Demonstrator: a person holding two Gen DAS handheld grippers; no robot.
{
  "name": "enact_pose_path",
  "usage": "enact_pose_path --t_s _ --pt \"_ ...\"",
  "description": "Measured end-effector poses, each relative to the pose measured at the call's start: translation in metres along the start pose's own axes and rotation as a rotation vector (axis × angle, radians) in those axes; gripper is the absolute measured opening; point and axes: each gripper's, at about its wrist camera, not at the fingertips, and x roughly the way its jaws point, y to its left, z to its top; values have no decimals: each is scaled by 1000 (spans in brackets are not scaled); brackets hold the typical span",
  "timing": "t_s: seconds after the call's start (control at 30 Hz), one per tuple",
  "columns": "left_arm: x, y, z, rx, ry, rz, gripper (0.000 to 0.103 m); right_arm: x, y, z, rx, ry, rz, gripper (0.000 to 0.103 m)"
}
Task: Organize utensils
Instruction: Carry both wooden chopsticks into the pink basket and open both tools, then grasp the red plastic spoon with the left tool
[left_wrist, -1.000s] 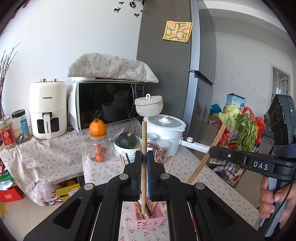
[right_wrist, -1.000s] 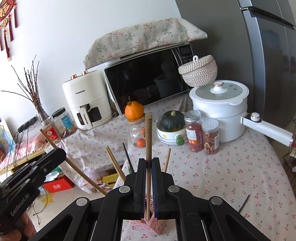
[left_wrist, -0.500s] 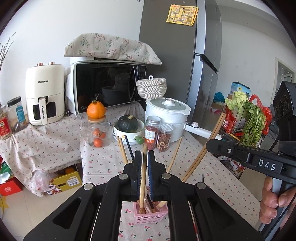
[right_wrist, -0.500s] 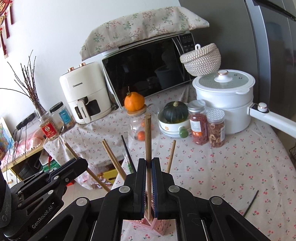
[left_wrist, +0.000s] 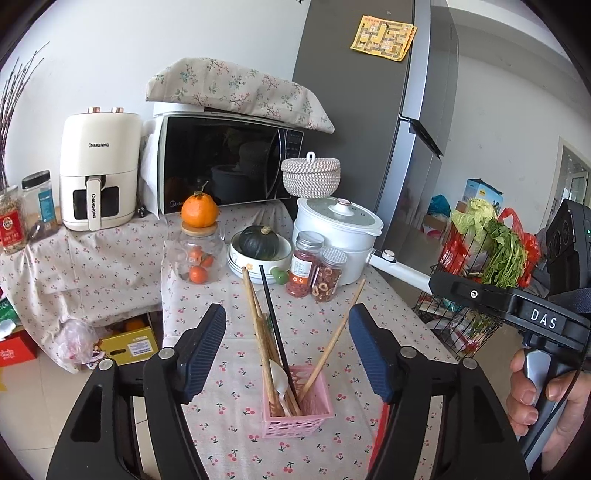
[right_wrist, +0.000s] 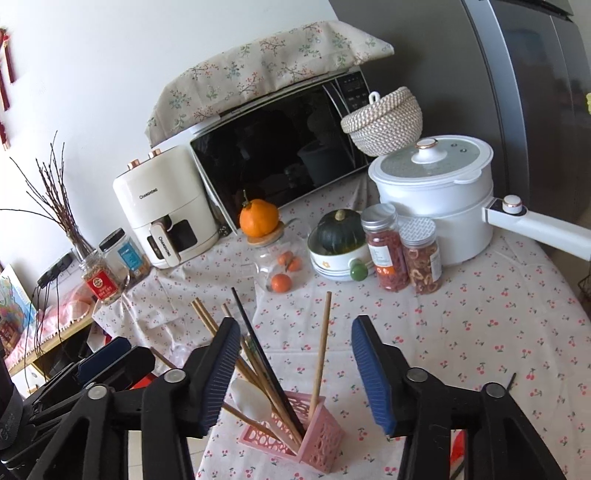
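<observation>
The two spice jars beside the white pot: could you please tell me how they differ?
The left jar is taller, with a plain silver cap, and holds small red bits. The right jar is shorter, its cap patterned white, and holds ring-shaped dried slices. Both are clear, upright, labelled, and stand side by side beside the white pot.

A pink lattice utensil holder (left_wrist: 295, 410) stands low at centre frame. Inside lean several wooden chopsticks (left_wrist: 255, 317), one black chopstick (left_wrist: 271, 314) and a white spoon (left_wrist: 277, 376), fanned upward.
</observation>
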Motion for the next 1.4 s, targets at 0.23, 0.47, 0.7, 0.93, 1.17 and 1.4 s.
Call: enact_pose_path --t_s 0.23,0.47,0.7,0.93,1.17,1.4 --pt "-2 7 -12 -43 56 -13 94 -8 -24 -3 6 -2 -70 92" --pt "10 5 -33 -31 152 28 98 -8 -50 -18 -23 51 -169 97" --pt "25 -20 -53 20 234 10 98 -6 -88 -38 12 145 -267 97" --pt "42 -69 -73 119 300 -39 98 -14 -127 -48 86 212 -355 97" --pt "84 -129 -103 211 425 -98 98 -22 -157 -54 159 263 -378 97" --pt "155 -158 -121 240 576 -120 96 -20 -174 -55 186 310 -394 97"
